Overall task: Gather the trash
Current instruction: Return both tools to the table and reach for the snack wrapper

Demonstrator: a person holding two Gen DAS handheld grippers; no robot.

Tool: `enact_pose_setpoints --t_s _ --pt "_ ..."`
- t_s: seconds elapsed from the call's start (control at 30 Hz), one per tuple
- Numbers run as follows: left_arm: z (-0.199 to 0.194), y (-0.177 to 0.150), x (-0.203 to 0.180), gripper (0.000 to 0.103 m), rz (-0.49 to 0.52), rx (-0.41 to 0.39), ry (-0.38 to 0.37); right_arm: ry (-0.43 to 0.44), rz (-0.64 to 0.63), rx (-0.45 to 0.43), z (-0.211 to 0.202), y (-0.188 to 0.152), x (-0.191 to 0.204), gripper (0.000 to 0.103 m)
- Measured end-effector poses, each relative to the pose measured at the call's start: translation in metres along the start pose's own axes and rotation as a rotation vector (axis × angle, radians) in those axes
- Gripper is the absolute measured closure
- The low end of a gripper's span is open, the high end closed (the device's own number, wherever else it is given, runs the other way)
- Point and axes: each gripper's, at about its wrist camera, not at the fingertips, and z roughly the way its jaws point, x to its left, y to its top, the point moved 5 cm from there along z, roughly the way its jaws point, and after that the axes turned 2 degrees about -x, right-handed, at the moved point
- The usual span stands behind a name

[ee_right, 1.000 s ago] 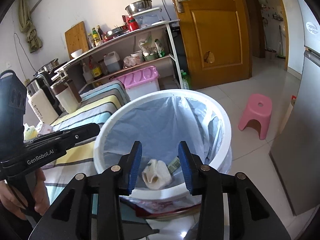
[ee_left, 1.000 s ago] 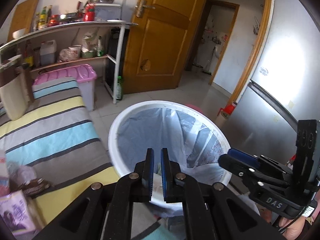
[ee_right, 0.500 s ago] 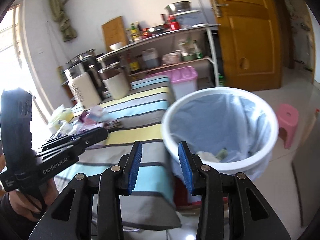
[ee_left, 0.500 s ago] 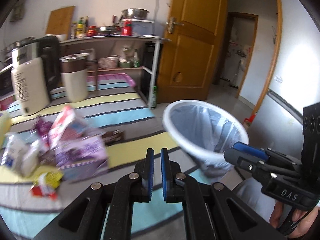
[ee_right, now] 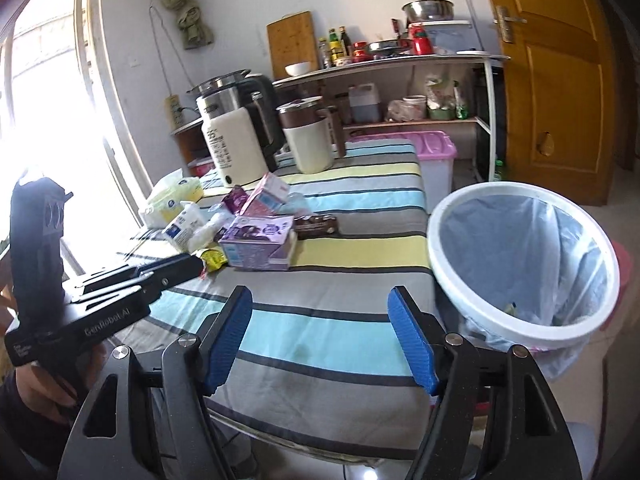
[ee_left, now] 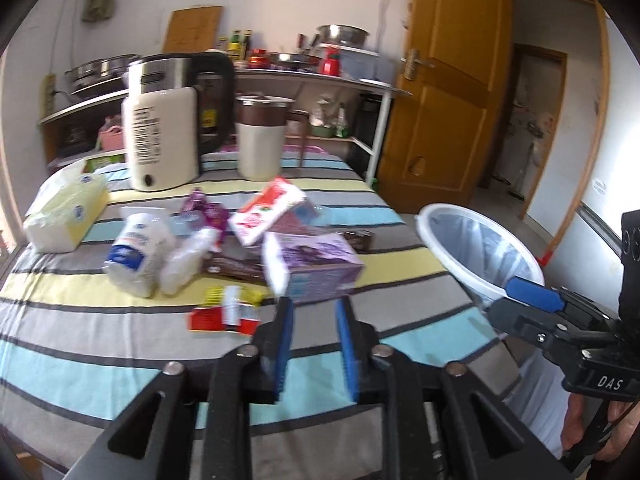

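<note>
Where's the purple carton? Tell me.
The purple carton lies on the striped table, just ahead of the left gripper, with the red wrapper to its left and the bin to its right.

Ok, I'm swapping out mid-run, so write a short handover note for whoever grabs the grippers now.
Left gripper: jaws partly open, empty, over the striped cloth just short of the purple carton.
Right gripper: wide open, empty, over the table's near edge.
Bin: off the table's right side, lined, a few scraps at the bottom.
Done: some trash is binned.
Left: purple carton, pink carton, red-yellow wrapper, brown wrapper, plastic packets.
</note>
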Motion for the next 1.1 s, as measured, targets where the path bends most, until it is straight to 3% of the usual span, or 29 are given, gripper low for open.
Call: enact_pose_setpoints --t_s 0.3,0.47,0.6,0.83,1.1 --pt "0.018 -0.002 0.042 0.046 -0.041 0.026 0.078 0.022 -0.033 0.003 0.02 0.009 0.015 0.029" --pt "0.041 -0.006 0.048 0.045 -0.05 0.081 0.072 0.028 -0.031 0.011 0.03 0.011 0.017 0.029" --pt "0.057 -0.008 0.049 0.045 -0.06 0.121 0.083 0.027 -0.033 0.018 0.034 0.012 0.018 0.029" --pt "0.058 -0.012 0.052 0.071 -0.065 0.125 0.108 0.028 -0.036 0.031 0.042 0.018 0.022 0.029" --pt "0.043 -0.014 0.059 0.075 -0.098 0.092 0.07 0.043 -0.071 0.066 0.067 0.025 0.041 0.029"
